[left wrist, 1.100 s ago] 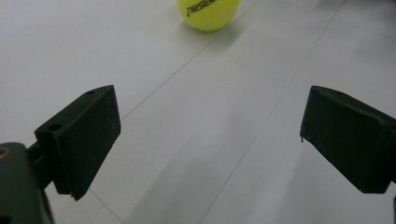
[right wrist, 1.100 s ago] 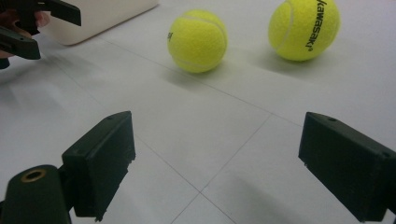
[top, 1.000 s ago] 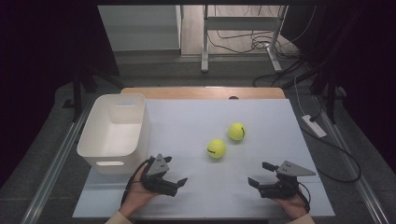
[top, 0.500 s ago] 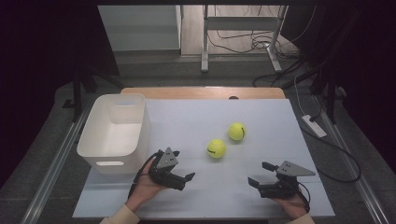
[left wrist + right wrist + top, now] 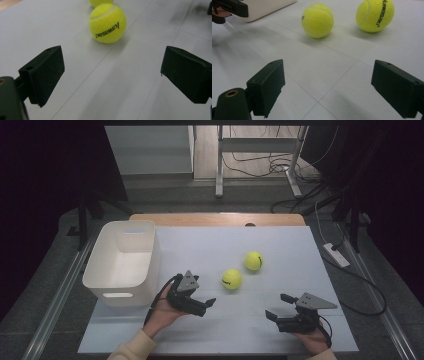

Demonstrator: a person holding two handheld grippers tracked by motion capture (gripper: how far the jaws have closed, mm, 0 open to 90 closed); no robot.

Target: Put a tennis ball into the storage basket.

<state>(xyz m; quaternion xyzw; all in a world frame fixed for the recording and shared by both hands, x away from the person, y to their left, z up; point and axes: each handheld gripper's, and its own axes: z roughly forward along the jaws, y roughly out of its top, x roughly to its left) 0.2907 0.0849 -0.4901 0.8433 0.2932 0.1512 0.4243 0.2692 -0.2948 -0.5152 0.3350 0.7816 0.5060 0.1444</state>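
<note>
1. Jaws on both grippers stand wide apart with nothing between them. From above, the left gripper sits near the closer tennis ball; the right gripper waits lower right, the white bin off left.
2. Left gripper view: that ball lies just ahead, untouched.
3. Right gripper view: the second ball rests just beside the first. Looks like a reach; next comes straddling, then closing.
</note>
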